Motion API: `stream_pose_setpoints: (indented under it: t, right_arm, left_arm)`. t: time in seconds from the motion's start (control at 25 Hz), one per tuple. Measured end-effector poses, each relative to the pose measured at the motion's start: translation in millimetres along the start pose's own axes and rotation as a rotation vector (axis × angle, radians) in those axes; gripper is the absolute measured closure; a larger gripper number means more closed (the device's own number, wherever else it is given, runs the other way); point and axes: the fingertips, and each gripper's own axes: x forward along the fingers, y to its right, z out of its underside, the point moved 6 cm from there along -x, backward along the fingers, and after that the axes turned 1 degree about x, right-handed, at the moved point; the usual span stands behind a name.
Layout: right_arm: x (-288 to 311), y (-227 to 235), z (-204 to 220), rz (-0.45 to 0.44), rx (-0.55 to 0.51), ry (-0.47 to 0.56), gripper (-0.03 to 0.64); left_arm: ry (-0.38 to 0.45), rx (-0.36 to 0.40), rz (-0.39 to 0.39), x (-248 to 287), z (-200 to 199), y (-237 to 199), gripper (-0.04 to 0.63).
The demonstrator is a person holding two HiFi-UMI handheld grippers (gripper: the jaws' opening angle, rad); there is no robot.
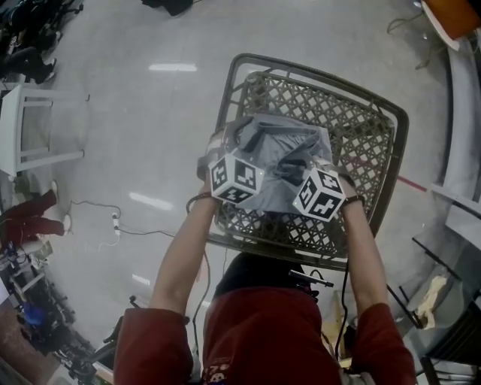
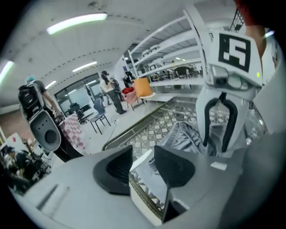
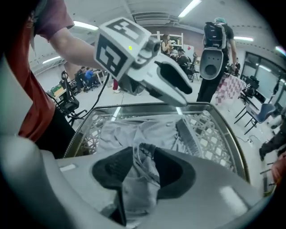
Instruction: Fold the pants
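Note:
Grey pants (image 1: pixel 289 135) lie crumpled on a dark lattice-top table (image 1: pixel 376 128). Both grippers hover over the pants' near edge, side by side. My right gripper (image 3: pixel 143 167) is shut on a bunched fold of the pants (image 3: pixel 147 129), which hangs through its jaws; in the head view this gripper (image 1: pixel 314 184) is at the cloth's right side. My left gripper (image 1: pixel 239 171) is over the left side. In the left gripper view a pale strip of cloth shows in the gap of its jaws (image 2: pixel 142 164), above the table rim (image 2: pixel 143 197); whether the pads press on it is unclear.
A shiny grey floor surrounds the table. A white stool (image 1: pixel 22 128) stands far left, and a cable (image 1: pixel 113 222) runs across the floor on the left. An orange chair (image 1: pixel 451 19) is at the top right. Shelving (image 2: pixel 170 49) and people stand in the background.

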Motion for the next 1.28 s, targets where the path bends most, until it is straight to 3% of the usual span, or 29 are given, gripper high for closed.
stream_pose_setpoints:
  t: [0.2,0.28,0.36,0.44,0.96,1.28]
  right_arm:
    - [15,-11,-2,-0.025,-0.053,-0.071,0.482]
    - [20,-11,0,-0.019,-0.077,-0.096,0.52]
    - [23,-12,0,-0.009,-0.092,-0.109,0.585]
    - [22,-14,-3,0.002,-0.098,-0.105,0.601]
    - [6,49,-58,0.111,-0.103,0.0,0.603]
    - [43,76,-57,0.164,-0.124,-0.049,0.603]
  left_arm:
    - [0.196,-0.257,-0.128,-44,-8,5,0.582]
    - [0.237,-0.306,-0.162,-54,-7,12,0.591]
    - [0.274,-0.325,-0.183,-62,-7,18,0.591]
    - [0.294,-0.347,-0.197,-68,-5,24,0.591]
    - [0.31,-0.368,-0.272,-115,-9,38,0.591]
    - [0.307,-0.396,-0.292,-124,-5,46,0.591]
